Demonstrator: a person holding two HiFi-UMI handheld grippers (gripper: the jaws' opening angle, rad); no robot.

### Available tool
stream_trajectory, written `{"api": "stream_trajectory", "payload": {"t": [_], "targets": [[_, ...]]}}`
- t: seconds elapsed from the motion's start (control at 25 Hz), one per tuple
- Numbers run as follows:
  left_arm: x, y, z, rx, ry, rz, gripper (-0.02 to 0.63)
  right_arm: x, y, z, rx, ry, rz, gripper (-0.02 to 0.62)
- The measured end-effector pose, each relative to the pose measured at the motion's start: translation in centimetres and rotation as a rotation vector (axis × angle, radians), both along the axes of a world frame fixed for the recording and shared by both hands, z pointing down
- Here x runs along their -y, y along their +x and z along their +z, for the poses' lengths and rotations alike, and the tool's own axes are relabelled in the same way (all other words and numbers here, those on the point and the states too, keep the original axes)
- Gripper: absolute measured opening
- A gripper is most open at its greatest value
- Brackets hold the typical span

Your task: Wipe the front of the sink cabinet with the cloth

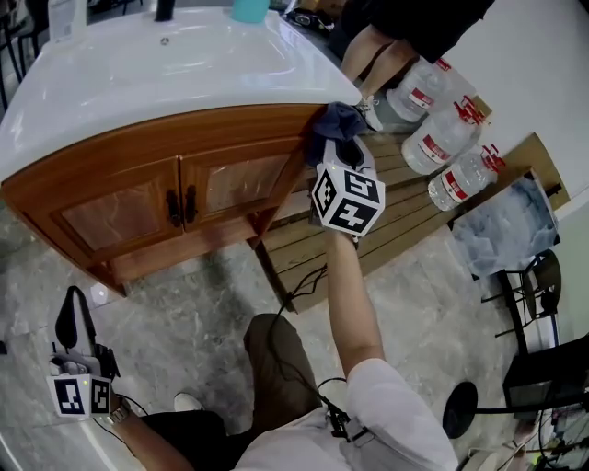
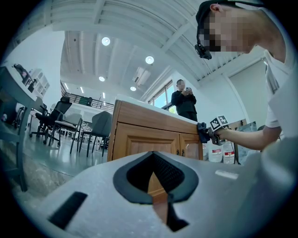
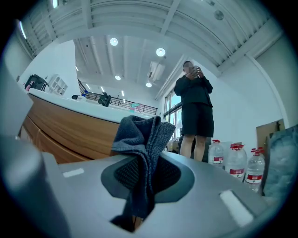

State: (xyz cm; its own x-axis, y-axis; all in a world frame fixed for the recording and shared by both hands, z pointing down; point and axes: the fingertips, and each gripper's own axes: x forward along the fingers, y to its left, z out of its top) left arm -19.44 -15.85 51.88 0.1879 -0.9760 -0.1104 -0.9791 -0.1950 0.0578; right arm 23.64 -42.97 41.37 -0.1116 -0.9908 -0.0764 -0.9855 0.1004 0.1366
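Observation:
The sink cabinet (image 1: 138,207) is brown wood with two doors and a white countertop (image 1: 156,64). My right gripper (image 1: 339,152) is shut on a dark blue cloth (image 1: 333,127), and the cloth is pressed against the cabinet's upper right front corner. In the right gripper view the cloth (image 3: 142,139) hangs bunched between the jaws of that gripper (image 3: 139,186), with the cabinet front (image 3: 60,130) to the left. My left gripper (image 1: 70,317) hangs low near the floor at the lower left, shut and empty. From the left gripper (image 2: 157,188) the cabinet (image 2: 153,135) is seen ahead.
Large water bottles (image 1: 442,138) stand on a wooden pallet (image 1: 405,212) right of the cabinet, beside a plastic-wrapped bundle (image 1: 506,225). A person (image 1: 386,46) stands behind the cabinet's right end. A teal cup (image 1: 250,9) sits on the countertop. Office chairs (image 2: 65,121) stand to the left.

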Motion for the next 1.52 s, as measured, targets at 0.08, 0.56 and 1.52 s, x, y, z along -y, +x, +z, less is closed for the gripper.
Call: {"api": "stream_trajectory", "payload": {"t": [0.08,0.56,1.52], "targets": [[0.1,0.1,0.1,-0.001,0.000,0.000,-0.003,0.0,0.0,0.1,0.005,0.001,0.003,0.058],[0.1,0.2,-0.8,-0.004,0.032,-0.023,-0.003,-9.2,-12.5,1.9,0.016,-0.010,-0.388,0.057],[-3.3,-3.2,-3.7,-0.019,0.124,-0.102,-0.003,-18.7,-45.7,7.0,0.093,-0.143,-1.077,0.057]]}}
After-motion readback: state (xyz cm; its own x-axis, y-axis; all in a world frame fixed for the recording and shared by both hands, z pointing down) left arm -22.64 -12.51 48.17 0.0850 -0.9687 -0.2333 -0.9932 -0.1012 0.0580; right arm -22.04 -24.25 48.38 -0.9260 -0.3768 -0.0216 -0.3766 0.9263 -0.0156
